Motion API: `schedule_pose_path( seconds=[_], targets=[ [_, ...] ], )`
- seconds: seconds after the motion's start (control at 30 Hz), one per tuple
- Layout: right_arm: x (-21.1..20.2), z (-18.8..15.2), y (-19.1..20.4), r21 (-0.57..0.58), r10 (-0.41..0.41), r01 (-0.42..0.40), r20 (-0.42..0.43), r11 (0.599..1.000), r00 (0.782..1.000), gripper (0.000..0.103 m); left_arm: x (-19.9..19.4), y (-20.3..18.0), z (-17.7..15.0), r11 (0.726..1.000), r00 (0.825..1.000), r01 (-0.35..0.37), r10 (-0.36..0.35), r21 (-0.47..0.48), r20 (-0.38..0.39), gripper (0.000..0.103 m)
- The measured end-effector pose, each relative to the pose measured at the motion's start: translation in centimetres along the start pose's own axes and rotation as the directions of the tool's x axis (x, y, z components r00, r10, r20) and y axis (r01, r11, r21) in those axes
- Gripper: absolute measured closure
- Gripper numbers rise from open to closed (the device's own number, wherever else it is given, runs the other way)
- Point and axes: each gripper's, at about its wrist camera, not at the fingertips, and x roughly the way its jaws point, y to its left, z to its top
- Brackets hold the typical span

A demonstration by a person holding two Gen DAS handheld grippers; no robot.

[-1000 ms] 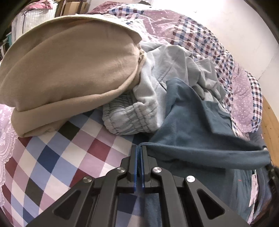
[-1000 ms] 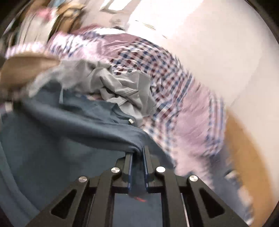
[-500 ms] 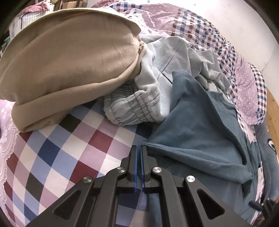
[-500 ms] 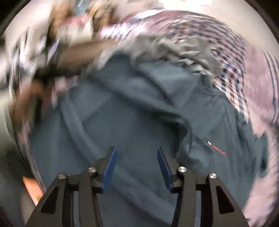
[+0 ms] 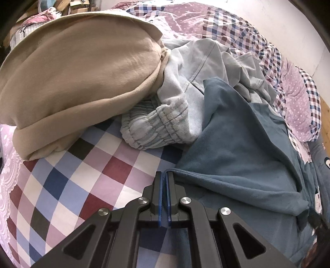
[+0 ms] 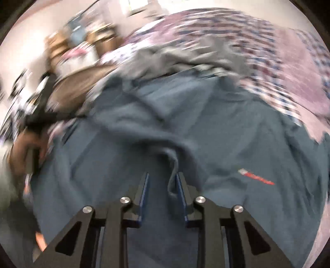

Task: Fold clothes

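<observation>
We see the bed covered by a checked sheet [image 5: 86, 165] of blue, maroon, pink and white squares. Toward the wall lies a rumpled quilt [image 5: 292, 99] patched in dotted mauve and small checks. A white wall [image 5: 278, 22] rises behind it, and cardboard boxes [image 5: 78, 4] stand at the far left corner. A lace-patterned pink cloth [image 5: 8, 185] edges the left.

Left gripper [image 5: 164, 181] clamped on hem edge of teal sweatshirt [image 5: 243, 148], jaws pressed together. Sweatshirt spread rumpled to the right over checked bedsheet [image 5: 82, 177]. Light blue denim garment [image 5: 165, 123] bunched just behind, elastic waistband facing camera, touching the sweatshirt. Beige folded garment [image 5: 78, 82] left of denim, overlapping it. Plaid quilt [image 5: 247, 35] crumpled at back.
</observation>
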Motion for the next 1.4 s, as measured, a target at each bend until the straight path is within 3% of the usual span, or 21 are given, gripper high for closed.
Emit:
schedule_pose_path(
  seconds=[0.1, 0.2, 0.27, 0.33, 0.43, 0.47, 0.53, 0.63, 0.7, 0.73, 0.77, 0.87, 0.9, 0.97, 1.0, 1.03, 1.1, 1.13, 1.23, 1.3, 1.4],
  targets=[
    [-1.0, -1.2, 0.5, -0.047, 0.117, -0.120, -0.057, 0.992, 0.991, 0.074, 0.0, -0.1, -0.2, 1.000, 1.000, -0.007, 0.007, 0.022, 0.006, 0.101],
    [-2.7, -1.6, -1.5, 0.017, 0.158, -0.158, -0.019, 0.987, 0.987, 0.065, -0.1, -0.3, -0.4, 0.999, 1.000, -0.016, 0.016, 0.039, 0.013, 0.101],
    [-3.9, -1.5, -3.6, 0.104, 0.137, -0.142, 0.058, 0.984, 0.989, 0.053, -0.1, -0.3, -0.5, 0.999, 1.000, -0.020, 0.020, 0.042, 0.016, 0.101],
    [-4.7, -1.3, -6.6, 0.242, 0.042, -0.071, 0.123, 0.968, 0.991, 0.052, -0.1, -0.4, -0.6, 0.999, 1.000, -0.025, 0.024, 0.043, 0.019, 0.101],
    [-4.3, -1.1, -10.2, 0.410, -0.089, 0.039, 0.103, 0.911, 0.991, 0.050, -0.1, -0.6, -0.6, 0.998, 0.999, -0.033, 0.032, 0.048, 0.023, 0.101],
    [-4.0, -1.3, -10.9, 0.440, -0.098, 0.048, 0.091, 0.897, 0.991, 0.050, -0.2, -0.6, -0.6, 0.998, 0.999, -0.033, 0.032, 0.049, 0.024, 0.101],
    [-3.1, -1.4, -11.5, 0.452, -0.095, 0.061, 0.053, 0.890, 0.994, 0.050, -0.2, -0.5, -0.7, 0.998, 0.999, -0.035, 0.034, 0.051, 0.025, 0.101],
    [-1.7, -0.4, -10.1, 0.372, -0.094, 0.085, 0.007, 0.924, 0.996, 0.051, -0.2, -0.5, -0.7, 0.998, 0.999, -0.035, 0.034, 0.053, 0.025, 0.101],
    [-0.7, 0.1, -9.0, 0.326, -0.102, 0.101, -0.013, 0.940, 0.995, 0.054, -0.1, -0.5, -0.7, 0.998, 0.999, -0.031, 0.030, 0.052, 0.023, 0.101],
    [-0.3, 0.3, -8.4, 0.300, -0.116, 0.117, -0.021, 0.947, 0.993, 0.069, -0.1, -0.4, -0.7, 0.998, 0.999, -0.030, 0.028, 0.051, 0.023, 0.101],
    [-0.1, 0.4, -8.0, 0.272, -0.146, 0.148, -0.026, 0.951, 0.989, 0.094, -0.2, -0.4, -0.7, 0.998, 0.999, -0.029, 0.028, 0.051, 0.022, 0.101],
    [-1.2, 1.1, -6.9, 0.228, -0.288, 0.273, 0.035, 0.935, 0.957, 0.097, -0.1, -0.4, -0.7, 0.998, 0.999, -0.028, 0.027, 0.051, 0.021, 0.101],
    [-2.3, 1.3, -6.5, 0.224, -0.338, 0.312, 0.088, 0.923, 0.937, 0.097, -0.1, -0.4, -0.7, 0.998, 0.999, -0.027, 0.026, 0.049, 0.021, 0.101],
    [-5.4, 1.9, -5.1, 0.226, -0.419, 0.368, 0.255, 0.902, 0.871, 0.097, -0.1, -0.4, -0.7, 0.999, 1.000, -0.023, 0.022, 0.044, 0.020, 0.101],
    [-6.9, 2.0, -4.5, 0.221, -0.400, 0.341, 0.342, 0.914, 0.850, 0.097, -0.1, -0.3, -0.7, 0.999, 1.000, -0.020, 0.019, 0.040, 0.020, 0.101],
    [-8.5, 2.2, -3.9, 0.200, -0.334, 0.273, 0.417, 0.941, 0.845, 0.097, -0.1, -0.2, -0.7, 0.999, 1.000, -0.016, 0.015, 0.035, 0.020, 0.101],
    [-9.8, 2.2, -3.4, 0.097, -0.132, 0.099, 0.443, 0.990, 0.887, 0.095, -0.1, -0.1, -0.6, 0.999, 1.000, -0.012, 0.011, 0.034, 0.019, 0.101],
    [-9.9, 1.9, -3.0, 0.031, -0.042, 0.032, 0.412, 0.999, 0.910, 0.094, -0.1, -0.1, -0.6, 0.999, 1.000, -0.011, 0.010, 0.036, 0.019, 0.101],
    [-8.3, 0.2, -2.8, -0.043, 0.109, -0.102, 0.232, 0.994, 0.967, 0.094, -0.1, -0.1, -0.6, 0.999, 1.000, -0.010, 0.010, 0.045, 0.020, 0.101],
    [-6.9, -1.3, -3.0, -0.041, 0.182, -0.179, 0.103, 0.983, 0.978, 0.094, -0.2, 0.0, -0.6, 0.999, 1.000, -0.010, 0.009, 0.050, 0.020, 0.101],
    [-5.3, -3.3, -3.3, -0.004, 0.249, -0.249, -0.028, 0.968, 0.968, 0.092, -0.3, 0.0, -0.6, 0.999, 1.000, -0.009, 0.007, 0.053, 0.021, 0.101]
  ],
)
